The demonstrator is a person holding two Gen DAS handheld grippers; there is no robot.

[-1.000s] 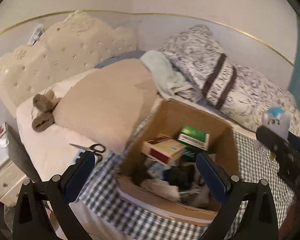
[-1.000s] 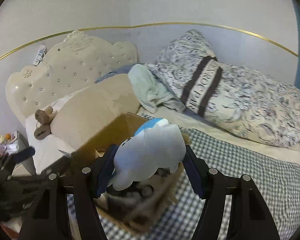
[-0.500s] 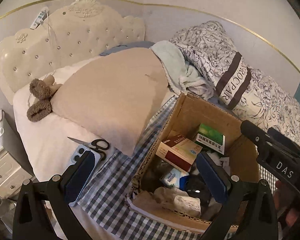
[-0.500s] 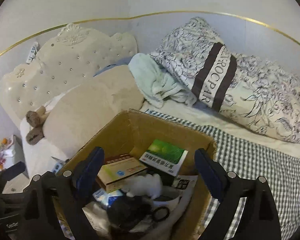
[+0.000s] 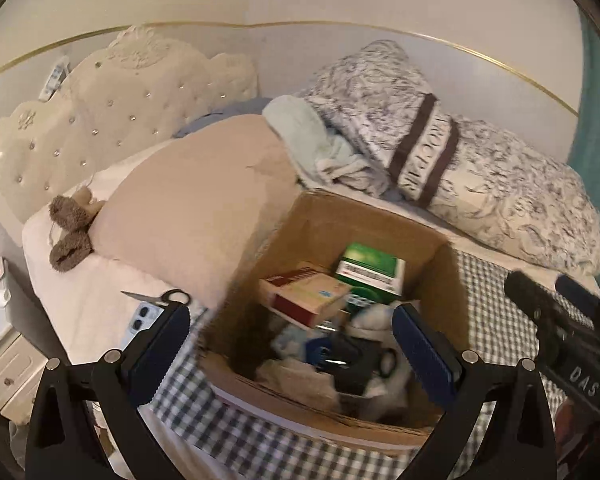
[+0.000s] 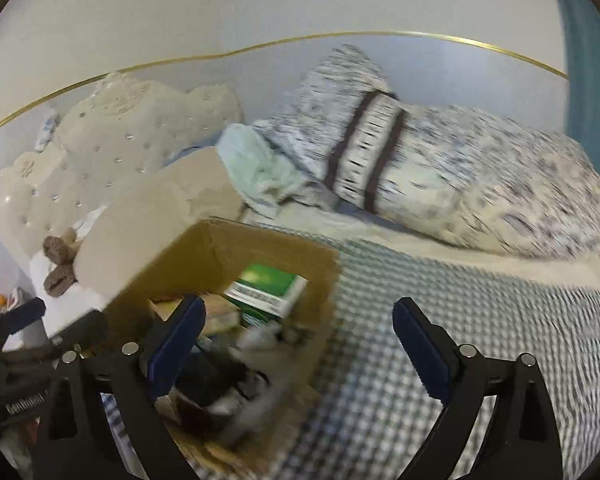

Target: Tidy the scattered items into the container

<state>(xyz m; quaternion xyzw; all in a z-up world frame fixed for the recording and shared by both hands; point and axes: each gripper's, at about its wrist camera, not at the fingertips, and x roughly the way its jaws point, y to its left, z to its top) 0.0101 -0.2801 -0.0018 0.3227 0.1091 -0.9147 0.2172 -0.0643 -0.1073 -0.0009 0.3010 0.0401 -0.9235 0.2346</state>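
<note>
At the far left of the left wrist view a nightstand (image 5: pixel 8 364) stands beside the bed, and a tufted headboard (image 5: pixel 112 112) rises behind it. A brown plush toy (image 5: pixel 70 236) lies on the white sheet (image 5: pixel 84 300) next to a big tan pillow (image 5: pixel 196 208). In front of the pillow, scissors (image 5: pixel 164 299) and a phone (image 5: pixel 140 320) lie on the sheet, just beside the left finger (image 5: pixel 160 344) of the left gripper (image 5: pixel 290 346). That gripper's jaws stand wide apart and hold nothing; it hovers over the near edge of the box (image 5: pixel 380 232).

The box is open-topped cardboard and sits on a checked blanket (image 5: pixel 488 312), touching the pillow's corner. Inside it a red and tan carton (image 5: pixel 304 294) leans beside a green carton (image 5: pixel 370 266), above a blurred jumble of white, blue and black items (image 5: pixel 352 354) that cannot be told apart.

Behind the box lie a pale green towel (image 5: pixel 312 140) and a patterned duvet (image 5: pixel 480 176) with a brown band. At the right edge the right gripper (image 5: pixel 556 320) shows as a black body marked DAS.

In the right wrist view, much blurred, the left gripper's blue tip (image 6: pixel 24 312) pokes in at the left. The box (image 6: pixel 220 248) sits left of centre, the green carton (image 6: pixel 266 286) visible within. The right gripper (image 6: pixel 298 346) is spread wide and empty, its left finger (image 6: pixel 176 340) over the box, its right finger (image 6: pixel 420 352) over the checked blanket (image 6: pixel 440 280). A teal curtain (image 6: pixel 592 60) hangs at the far right.
</note>
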